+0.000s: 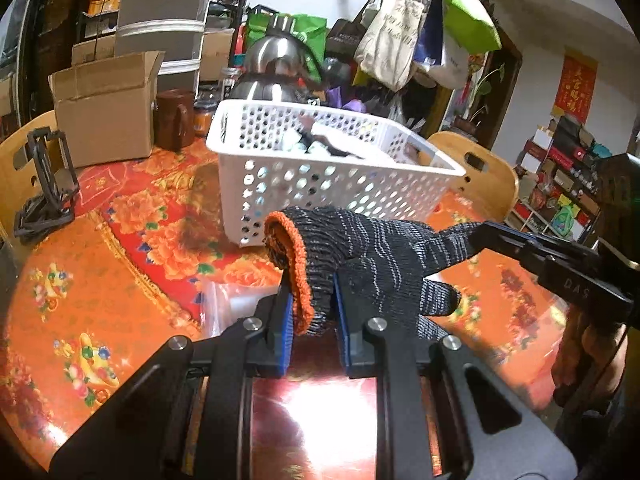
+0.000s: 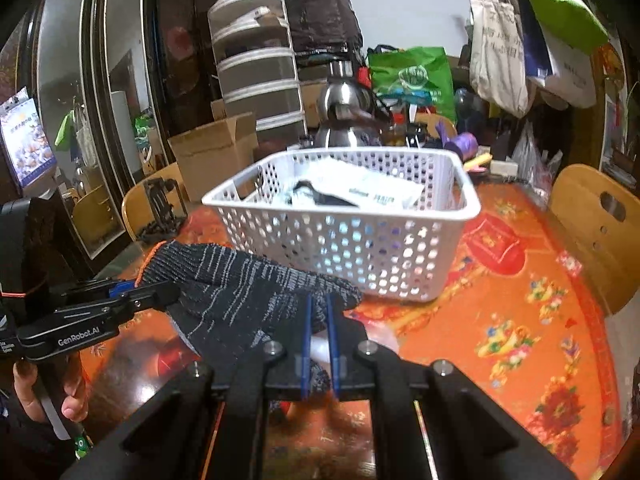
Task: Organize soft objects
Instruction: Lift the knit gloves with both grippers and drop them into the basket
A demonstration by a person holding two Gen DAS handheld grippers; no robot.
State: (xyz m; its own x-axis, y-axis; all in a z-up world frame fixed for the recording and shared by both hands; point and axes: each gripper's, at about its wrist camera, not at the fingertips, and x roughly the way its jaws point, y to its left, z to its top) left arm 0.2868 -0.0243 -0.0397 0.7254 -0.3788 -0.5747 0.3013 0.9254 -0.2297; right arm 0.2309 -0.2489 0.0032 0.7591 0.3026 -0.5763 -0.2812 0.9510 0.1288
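Observation:
A dark grey knit glove (image 1: 372, 252) with an orange cuff hangs stretched between my two grippers above the table. My left gripper (image 1: 310, 300) is shut on its cuff. My right gripper (image 2: 318, 308) is shut on a glove finger; it shows in the left wrist view (image 1: 484, 232) at the right. The glove (image 2: 240, 284) and the left gripper (image 2: 156, 292) show in the right wrist view at the left. A white perforated basket (image 1: 344, 188) stands just behind the glove, with soft items and a white packet inside; it also shows in the right wrist view (image 2: 360, 240).
The round table has an orange-red floral cover (image 1: 120, 240). A clear plastic bag (image 1: 228, 300) lies under the glove. A cardboard box (image 1: 104, 108), brown jar (image 1: 174, 120), steel kettle (image 1: 276, 68) and black stand (image 1: 48, 184) are at the back and left. Wooden chairs (image 2: 592, 232) ring the table.

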